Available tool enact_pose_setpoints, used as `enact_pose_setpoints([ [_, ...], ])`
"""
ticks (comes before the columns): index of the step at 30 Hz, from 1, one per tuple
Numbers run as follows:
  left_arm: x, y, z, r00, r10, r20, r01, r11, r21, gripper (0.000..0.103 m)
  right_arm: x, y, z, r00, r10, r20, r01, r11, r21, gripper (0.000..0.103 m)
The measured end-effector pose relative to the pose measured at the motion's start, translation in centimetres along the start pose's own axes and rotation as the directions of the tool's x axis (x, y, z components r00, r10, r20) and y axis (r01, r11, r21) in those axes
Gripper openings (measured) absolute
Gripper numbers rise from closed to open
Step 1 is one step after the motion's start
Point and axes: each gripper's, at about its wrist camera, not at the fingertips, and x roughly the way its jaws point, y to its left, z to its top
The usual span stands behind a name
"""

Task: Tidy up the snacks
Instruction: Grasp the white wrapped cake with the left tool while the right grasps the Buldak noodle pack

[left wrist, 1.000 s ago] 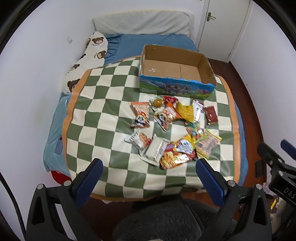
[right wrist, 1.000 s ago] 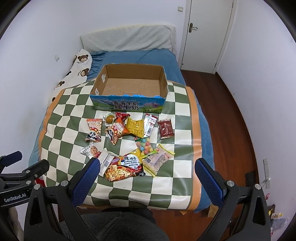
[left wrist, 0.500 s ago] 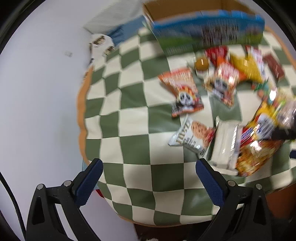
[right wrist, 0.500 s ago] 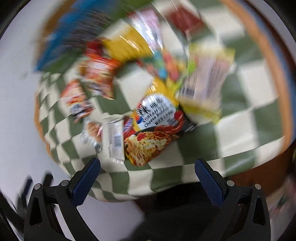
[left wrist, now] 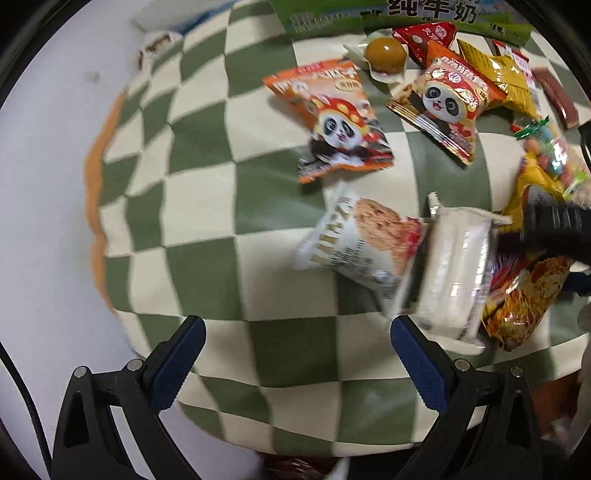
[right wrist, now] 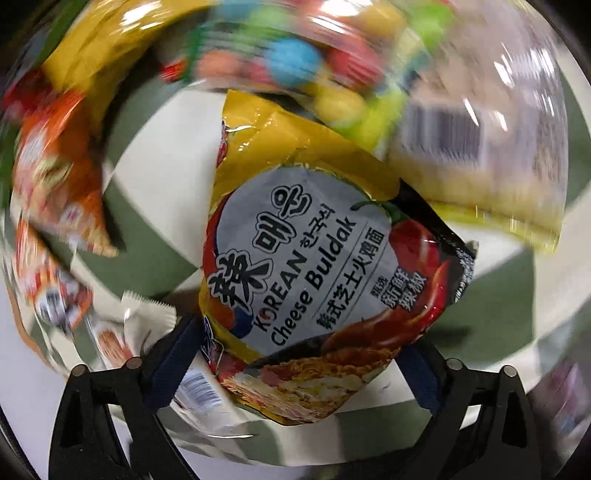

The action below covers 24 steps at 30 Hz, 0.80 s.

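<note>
My right gripper (right wrist: 295, 365) is open, its blue-padded jaws either side of the near end of the Korean Cheese Buldak noodle packet (right wrist: 314, 266), not closed on it. In the left wrist view the right gripper (left wrist: 554, 229) reaches in from the right over that packet (left wrist: 524, 295). My left gripper (left wrist: 295, 354) is open and empty above the checkered blanket (left wrist: 192, 206), just short of a white cookie packet (left wrist: 362, 240) and a white wafer pack (left wrist: 454, 273). Two panda snack bags (left wrist: 340, 122) lie beyond.
The printed side of the cardboard box (left wrist: 406, 14) is at the top edge. A brown ball snack (left wrist: 384, 55), red and yellow packets (left wrist: 498, 74) lie before it. A candy bag (right wrist: 295, 62) and a barcoded pack (right wrist: 472, 147) lie past the noodles. The blanket's edge drops off at left.
Both grippers have dropped from high above the bed to close over the snacks. The right one has come down around the noodle packet. Both stay open.
</note>
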Motion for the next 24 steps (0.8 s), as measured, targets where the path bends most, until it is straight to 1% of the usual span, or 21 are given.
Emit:
enact_pose_setpoints([
  [1, 0.3, -0.1, 0.2, 0.998, -0.057, -0.013, 0.057, 0.998, -0.009, 0.103, -0.1, 0.4, -0.3, 1.000, -0.023, 0.015, 0.024, 0.996, -0.085, 0.092],
  [2, 0.6, -0.3, 0.4, 0.994, -0.102, -0.025, 0.102, 0.995, -0.015, 0.103, -0.2, 0.9, -0.7, 0.998, -0.053, 0.028, 0.057, 0.981, -0.185, 0.089],
  [3, 0.9, -0.7, 0.6, 0.988, -0.149, -0.037, 0.149, 0.989, -0.013, 0.103, -0.2, 1.1, -1.1, 0.996, -0.078, 0.042, 0.086, 0.964, -0.252, 0.084],
  [4, 1.1, -1.1, 0.8, 0.979, -0.197, -0.049, 0.196, 0.980, -0.009, 0.103, -0.3, 1.5, -1.6, 0.991, -0.119, 0.066, 0.134, 0.932, -0.336, 0.084],
  [5, 1.4, -1.7, 1.0, 0.972, -0.230, -0.059, 0.230, 0.973, -0.002, 0.103, -0.2, 2.0, -2.1, 0.984, -0.162, 0.078, 0.180, 0.883, -0.434, 0.084],
  [6, 1.7, -2.4, 1.2, 0.966, -0.250, -0.069, 0.252, 0.968, 0.014, 0.103, -0.2, 2.3, -2.5, 0.978, -0.190, 0.087, 0.208, 0.847, -0.489, 0.084],
  [7, 2.1, -3.7, 1.6, 0.955, -0.285, -0.082, 0.289, 0.956, 0.050, 0.103, -0.1, 2.4, -3.1, 0.969, -0.226, 0.104, 0.245, 0.799, -0.549, 0.084],
  [8, 2.5, -4.6, 1.9, 0.951, -0.296, -0.092, 0.303, 0.950, 0.077, 0.103, 0.0, 2.3, -3.7, 0.962, -0.246, 0.119, 0.268, 0.764, -0.587, 0.084],
  [9, 2.9, -5.5, 2.2, 0.951, -0.292, -0.103, 0.303, 0.948, 0.102, 0.102, -0.4, 1.6, -3.6, 0.959, -0.248, 0.137, 0.279, 0.743, -0.609, 0.086],
  [10, 3.5, -6.8, 2.5, 0.949, -0.293, -0.114, 0.308, 0.941, 0.139, 0.100, -0.7, 1.4, -3.9, 0.958, -0.243, 0.154, 0.286, 0.733, -0.618, 0.089],
  [11, 4.1, -7.6, 2.8, 0.951, -0.285, -0.121, 0.303, 0.939, 0.164, 0.093, -0.8, 1.2, -4.4, 0.958, -0.236, 0.164, 0.286, 0.735, -0.615, 0.091],
  [12, 4.6, -8.2, 3.0, 0.953, -0.276, -0.125, 0.296, 0.938, 0.179, 0.080, -1.0, 0.7, -4.7, 0.959, -0.224, 0.171, 0.282, 0.749, -0.599, 0.094],
  [13, 5.2, -8.8, 3.2, 0.951, -0.279, -0.130, 0.299, 0.937, 0.180, 0.067, -1.2, 0.2, -4.9, 0.959, -0.218, 0.179, 0.282, 0.764, -0.580, 0.095],
  [14, 5.7, -9.0, 3.3, 0.948, -0.285, -0.142, 0.307, 0.936, 0.174, 0.053, -1.3, -0.4, -5.1, 0.966, -0.193, 0.173, 0.258, 0.790, -0.557, 0.095],
  [15, 6.1, -9.0, 3.4, 0.949, -0.281, -0.142, 0.301, 0.942, 0.148, 0.052, -1.3, -1.2, -5.4, 0.973, -0.165, 0.164, 0.228, 0.821, -0.524, 0.095],
  [17, 6.3, -8.0, 3.3, 0.948, -0.298, -0.114, 0.308, 0.948, 0.080, 0.051, -1.5, -2.1, -6.1, 0.978, -0.123, 0.169, 0.189, 0.866, -0.464, 0.095],
  [20, 7.1, -5.6, 2.8, 0.946, -0.308, -0.101, 0.302, 0.951, -0.071, 0.051, -1.2, -2.9, -7.1, 0.975, -0.068, 0.209, 0.149, 0.905, -0.399, 0.095],
  [21, 7.6, -4.8, 2.7, 0.944, -0.314, -0.104, 0.301, 0.945, -0.125, 0.052, -0.9, -3.1, -7.3, 0.972, -0.055, 0.229, 0.140, 0.917, -0.374, 0.095],
  [22, 8.4, -3.7, 2.6, 0.936, -0.333, -0.111, 0.308, 0.932, -0.193, 0.052, -1.2, -3.2, -7.2, 0.971, -0.054, 0.233, 0.139, 0.921, -0.363, 0.095],
  [24, 9.2, -2.8, 2.5, 0.920, -0.369, -0.135, 0.328, 0.911, -0.251, 0.054, 0.0, -2.7, -6.8, 0.972, -0.072, 0.224, 0.144, 0.936, -0.322, 0.095],
])
